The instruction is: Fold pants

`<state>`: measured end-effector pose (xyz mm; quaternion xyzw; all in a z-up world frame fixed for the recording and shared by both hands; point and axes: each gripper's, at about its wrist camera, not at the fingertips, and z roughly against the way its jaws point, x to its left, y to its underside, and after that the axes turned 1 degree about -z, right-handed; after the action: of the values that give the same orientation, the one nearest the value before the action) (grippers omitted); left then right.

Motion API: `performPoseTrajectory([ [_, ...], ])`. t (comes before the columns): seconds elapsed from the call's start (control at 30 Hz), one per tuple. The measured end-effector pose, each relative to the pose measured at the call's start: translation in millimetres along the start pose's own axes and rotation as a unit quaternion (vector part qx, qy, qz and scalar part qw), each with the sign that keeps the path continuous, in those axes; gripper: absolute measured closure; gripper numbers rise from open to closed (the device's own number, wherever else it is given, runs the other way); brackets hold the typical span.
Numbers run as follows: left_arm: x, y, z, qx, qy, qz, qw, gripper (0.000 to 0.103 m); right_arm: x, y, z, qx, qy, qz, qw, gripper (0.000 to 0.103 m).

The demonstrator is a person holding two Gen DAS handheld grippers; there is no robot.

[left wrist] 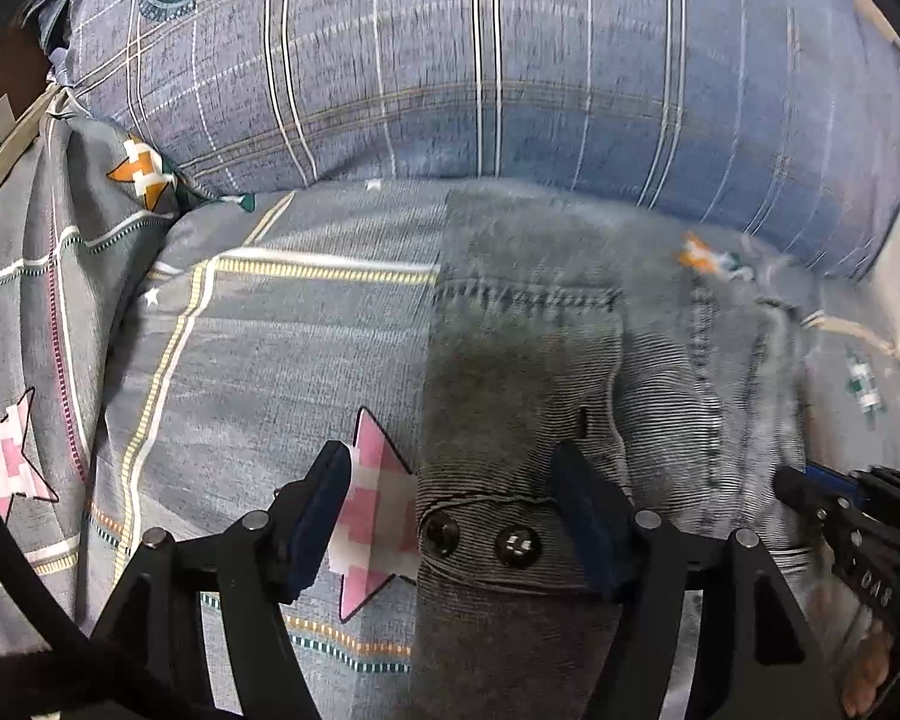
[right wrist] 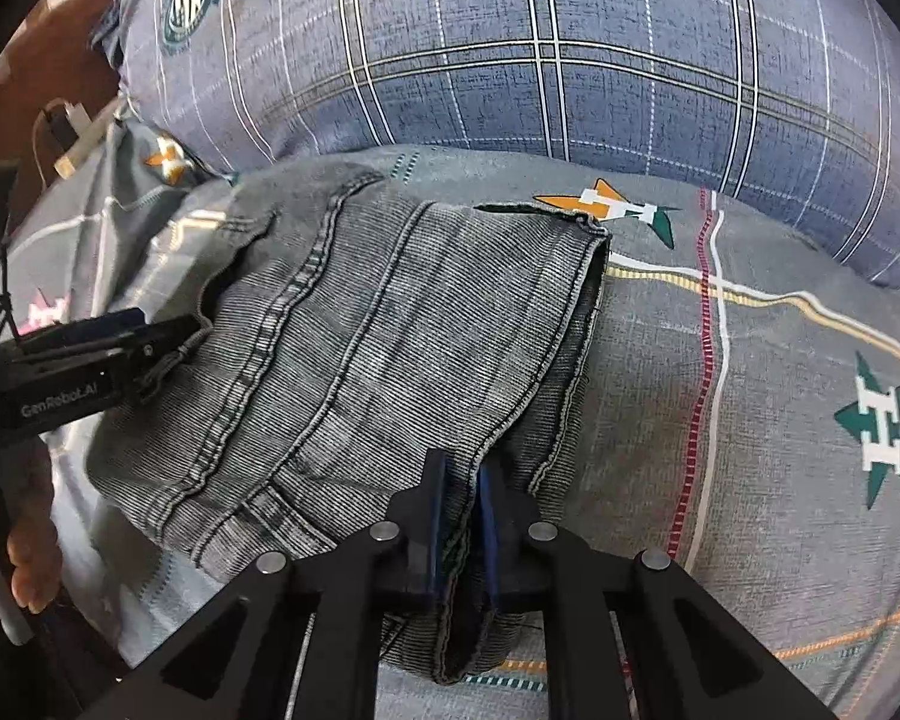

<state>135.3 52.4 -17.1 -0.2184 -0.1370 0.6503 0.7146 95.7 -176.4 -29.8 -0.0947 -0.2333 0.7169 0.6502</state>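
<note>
Your left tongs (left wrist: 450, 516) stand open in the left wrist view, one pad (left wrist: 321, 516) over the pink star on the bed cover (left wrist: 258, 348) and the other on the denim, with the two dark buttons (left wrist: 480, 540) of the pants (left wrist: 540, 372) between them and nothing pinched. The grey pants run up from the near edge of the bed toward the blue plaid pillow (left wrist: 510, 72), which lies along the far side. Your right tongs (left wrist: 822, 498) show at the right edge of this view, blurred, at the far side of the denim. From the right wrist view, your right tongs (right wrist: 459, 516) are clamped on a fold of the pants' (right wrist: 390, 330) edge near the bed's near edge, the fabric squeezed between the blue pads. The left tongs (right wrist: 168, 330) reach in from the left and touch the waist end of the pants. The bed cover (right wrist: 780, 420) with its green star lies bare to the right, and the plaid pillow (right wrist: 570, 48) sits beyond.
</note>
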Motion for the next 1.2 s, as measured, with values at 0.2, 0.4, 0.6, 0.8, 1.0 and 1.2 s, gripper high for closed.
performPoseTrajectory([
  [0.2,16,-1,-2,0.013,0.013,0.036,0.9992,0.033,-28,-9,31,-0.046,-0.111,-0.047,0.992,0.090],
  [0.4,8,3,-11,0.023,0.009,0.032,0.9992,0.032,-46,-17,25,-0.043,-0.121,-0.092,0.987,0.090],
  [0.6,10,3,-16,0.021,-0.003,0.036,0.9991,0.027,-46,-16,6,-0.007,-0.102,-0.107,0.989,0.090],
  [0.8,15,4,-18,0.020,-0.004,0.053,0.9984,0.025,-29,-18,25,-0.068,-0.034,-0.076,0.994,0.090],
  [1.0,11,4,-17,0.015,-0.012,0.047,0.9987,0.025,-34,-17,-1,-0.018,-0.034,-0.095,0.995,0.089],
  [1.2,13,4,-17,0.016,-0.010,0.052,0.9985,0.025,-35,-18,-5,-0.012,-0.037,-0.088,0.995,0.087],
])
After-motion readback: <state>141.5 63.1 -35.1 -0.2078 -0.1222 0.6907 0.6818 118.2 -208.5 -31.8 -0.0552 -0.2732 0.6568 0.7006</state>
